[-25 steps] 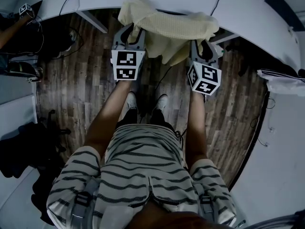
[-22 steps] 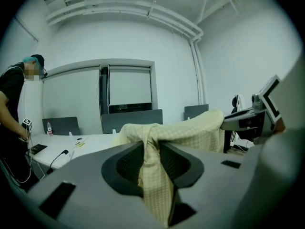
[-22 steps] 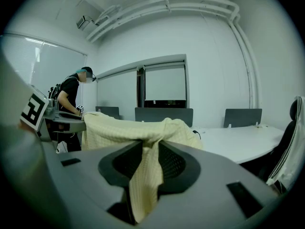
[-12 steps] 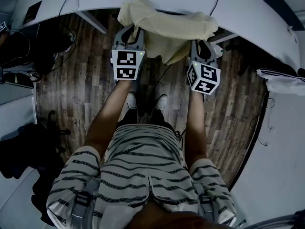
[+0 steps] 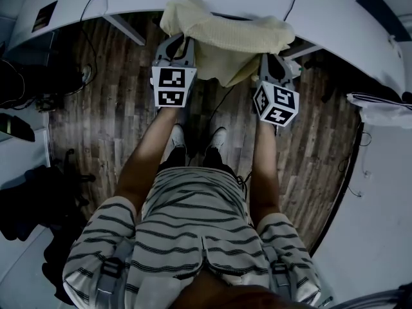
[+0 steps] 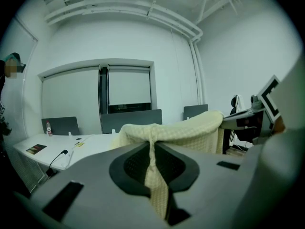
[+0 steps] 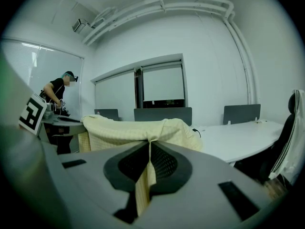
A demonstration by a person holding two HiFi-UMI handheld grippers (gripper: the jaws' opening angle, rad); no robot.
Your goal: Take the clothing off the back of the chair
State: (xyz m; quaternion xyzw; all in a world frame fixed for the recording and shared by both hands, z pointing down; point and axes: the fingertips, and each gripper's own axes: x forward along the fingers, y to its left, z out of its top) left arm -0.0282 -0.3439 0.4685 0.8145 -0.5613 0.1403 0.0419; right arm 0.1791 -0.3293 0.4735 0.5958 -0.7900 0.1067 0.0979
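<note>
A pale yellow waffle-knit garment [image 5: 226, 38] hangs over a chair back in front of the white desk; the chair beneath is almost wholly hidden. My left gripper [image 5: 181, 49] is at the garment's left end and my right gripper [image 5: 271, 68] at its right end. Both pairs of jaws have just been closing with cloth between them. In the left gripper view a fold of the yellow garment [image 6: 155, 175] is pinched in my left gripper [image 6: 152, 146]. In the right gripper view a fold of the garment [image 7: 143, 185] is likewise pinched in my right gripper [image 7: 150, 148].
The curved white desk [image 5: 322, 11] runs behind the chair, with cables trailing to the wood floor [image 5: 109, 121]. Dark bags [image 5: 32, 205] lie at the left. A black chair with a striped jacket [image 7: 288, 137] stands at the right. Another person [image 7: 59, 97] stands beyond the garment.
Both grippers' jaws have closed onto the garment's ends while the hands stayed in place. The other person's arm and marker cube at the head view's upper left have gone out of view.
</note>
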